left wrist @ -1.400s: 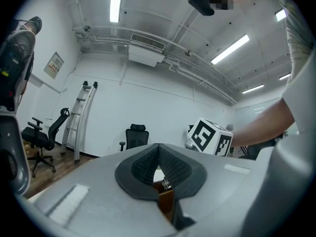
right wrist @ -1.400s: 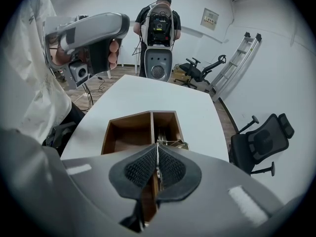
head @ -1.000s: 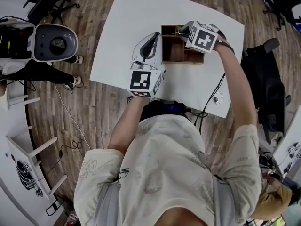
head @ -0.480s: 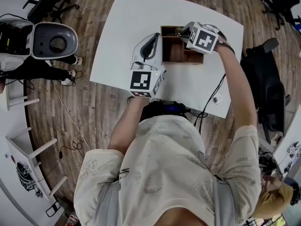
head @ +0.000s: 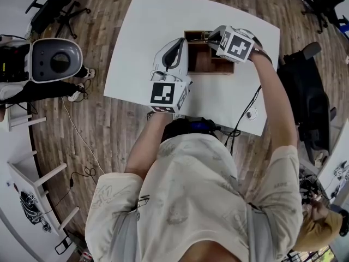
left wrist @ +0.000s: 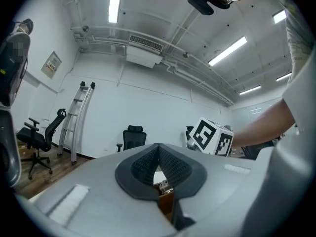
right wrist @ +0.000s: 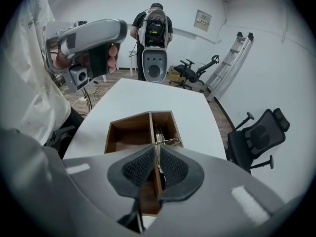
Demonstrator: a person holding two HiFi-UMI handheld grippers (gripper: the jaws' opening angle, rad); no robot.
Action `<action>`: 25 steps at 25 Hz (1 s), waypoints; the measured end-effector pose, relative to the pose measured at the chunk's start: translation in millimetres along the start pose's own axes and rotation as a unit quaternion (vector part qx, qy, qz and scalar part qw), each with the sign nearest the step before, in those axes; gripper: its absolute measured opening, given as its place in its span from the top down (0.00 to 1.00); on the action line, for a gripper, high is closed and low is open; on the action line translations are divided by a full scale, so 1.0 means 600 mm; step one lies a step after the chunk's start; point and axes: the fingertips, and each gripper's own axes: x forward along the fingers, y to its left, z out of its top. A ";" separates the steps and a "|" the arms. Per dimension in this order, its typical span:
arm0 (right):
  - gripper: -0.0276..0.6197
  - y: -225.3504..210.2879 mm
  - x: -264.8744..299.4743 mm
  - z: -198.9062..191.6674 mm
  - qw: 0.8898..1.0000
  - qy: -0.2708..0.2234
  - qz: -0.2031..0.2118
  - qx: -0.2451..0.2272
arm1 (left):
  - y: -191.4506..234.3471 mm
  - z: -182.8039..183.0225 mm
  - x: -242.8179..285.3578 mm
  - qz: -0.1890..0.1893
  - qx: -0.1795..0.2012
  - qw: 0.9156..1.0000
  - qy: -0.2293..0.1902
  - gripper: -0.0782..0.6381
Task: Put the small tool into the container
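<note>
— Two compartments in the wooden box (right wrist: pixel 129 120) by the table's (right wrist: pixel 148 95) far edge. Where is the small tool (right wrist: pixel 158 133)?
— Pinched between the closed-up jaws of the right gripper (right wrist: pixel 156 151), over the divider and the right-hand compartment. The left gripper (left wrist: pixel 159 154) has its jaws pressed together on nothing, just left of the box.
— How will it handle?
— It's thin bare metal, so probably light, springy and slick. I'd grip the straight shank, not the wire end.
</note>
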 end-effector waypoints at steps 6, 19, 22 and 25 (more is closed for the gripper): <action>0.91 -0.008 -0.030 0.002 0.998 -0.039 -0.039 0.003 | -0.010 0.014 0.001 0.002 0.003 1.000 -0.007 0.89; 0.91 -0.013 -0.112 0.038 0.975 -0.171 -0.125 0.064 | -0.033 0.036 0.005 -0.005 0.005 1.000 -0.017 0.89; 0.92 -0.018 -0.146 0.042 0.960 -0.218 -0.160 0.081 | -0.043 0.036 0.012 -0.006 0.005 1.000 -0.018 0.89; 0.92 -0.022 -0.185 0.048 0.941 -0.261 -0.195 0.095 | -0.054 0.039 0.019 -0.010 0.006 1.000 -0.021 0.89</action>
